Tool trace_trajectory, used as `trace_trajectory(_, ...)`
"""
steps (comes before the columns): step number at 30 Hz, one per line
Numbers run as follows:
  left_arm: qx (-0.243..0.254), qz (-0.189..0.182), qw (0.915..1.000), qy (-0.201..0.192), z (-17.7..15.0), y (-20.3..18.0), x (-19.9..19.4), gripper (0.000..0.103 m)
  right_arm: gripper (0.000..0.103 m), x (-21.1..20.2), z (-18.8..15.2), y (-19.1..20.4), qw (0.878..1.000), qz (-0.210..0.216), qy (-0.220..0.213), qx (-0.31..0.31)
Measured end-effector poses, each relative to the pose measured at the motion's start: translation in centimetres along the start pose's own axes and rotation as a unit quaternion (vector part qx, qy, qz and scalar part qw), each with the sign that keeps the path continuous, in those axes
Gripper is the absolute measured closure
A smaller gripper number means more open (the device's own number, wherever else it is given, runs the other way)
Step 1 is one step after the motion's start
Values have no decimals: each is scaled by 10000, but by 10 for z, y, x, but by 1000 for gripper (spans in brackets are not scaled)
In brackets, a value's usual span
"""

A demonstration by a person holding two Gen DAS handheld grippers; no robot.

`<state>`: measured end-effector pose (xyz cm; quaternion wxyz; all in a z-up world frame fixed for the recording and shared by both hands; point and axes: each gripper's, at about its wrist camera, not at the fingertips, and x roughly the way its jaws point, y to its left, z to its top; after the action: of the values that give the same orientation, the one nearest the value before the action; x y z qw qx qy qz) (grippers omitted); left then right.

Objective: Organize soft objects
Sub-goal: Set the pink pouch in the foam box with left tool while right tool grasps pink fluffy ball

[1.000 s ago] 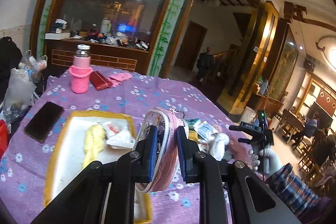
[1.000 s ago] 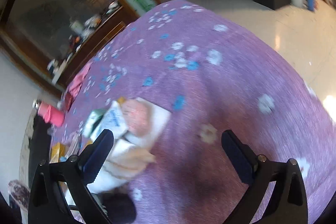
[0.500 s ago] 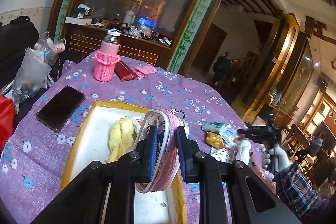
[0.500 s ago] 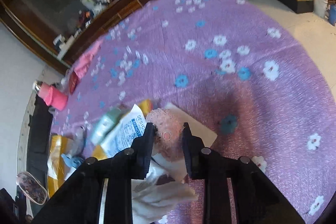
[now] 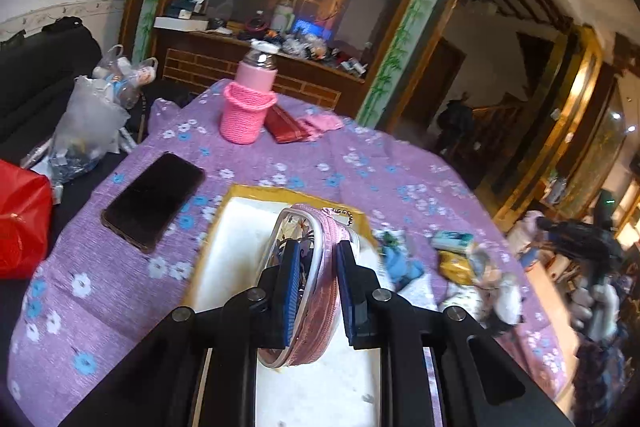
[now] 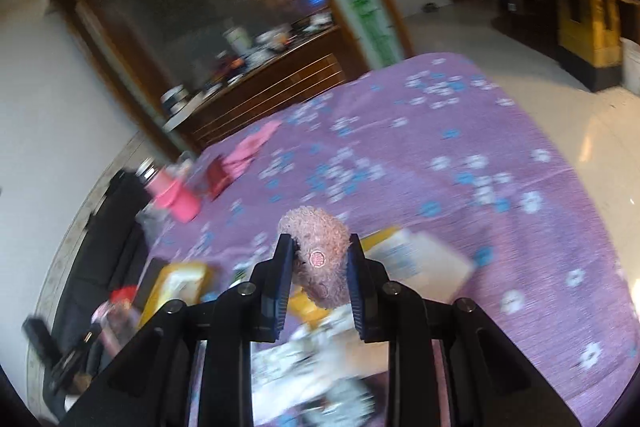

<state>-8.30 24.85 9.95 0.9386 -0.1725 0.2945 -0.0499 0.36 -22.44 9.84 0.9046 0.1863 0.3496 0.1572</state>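
L tongs (image 5: 316, 287) clenched on pink zip pouch (image 5: 308, 279), held upright over white tray w/ yellow rim (image 5: 240, 239), lower center of frame. R tongs (image 6: 320, 275) clamped on fuzzy pink plush (image 6: 318, 255), lifted off purple floral bench (image 6: 480, 155), center frame. Loose packets (image 5: 456, 255) on bench at right of tray. Black phone (image 5: 154, 199) mid-left, pink bottle (image 5: 248, 107) upper center.

Your right gripper (image 6: 319, 267) clamps fuzzy pink plush (image 6: 320, 255), lifted clear of purple floral tablecloth (image 6: 500, 227); blurred packets (image 6: 404, 259) just beyond and below fingertips.
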Motion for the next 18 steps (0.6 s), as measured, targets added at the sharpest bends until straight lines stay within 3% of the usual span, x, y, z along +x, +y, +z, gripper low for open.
trace_trajectory(5, 68, 378, 9988, 294, 12, 10, 35, 85, 78, 31, -29, 63, 9962, 483, 556, -461)
trace_trajectory(11, 28, 509, 9963, 689, 32, 24, 89, 79, 78, 70, -68, 129, 9849, 939, 1160, -874)
trace_trajectory(15, -307, 554, 9934, 954, 37, 33, 100, 58, 78, 92, -91, 167, 9747, 1166, 1560, -1099)
trace_trajectory(18, -355, 346, 9943, 943, 33, 31, 89, 57, 78, 106, -108, 196, 9647, 1289, 1831, -1386)
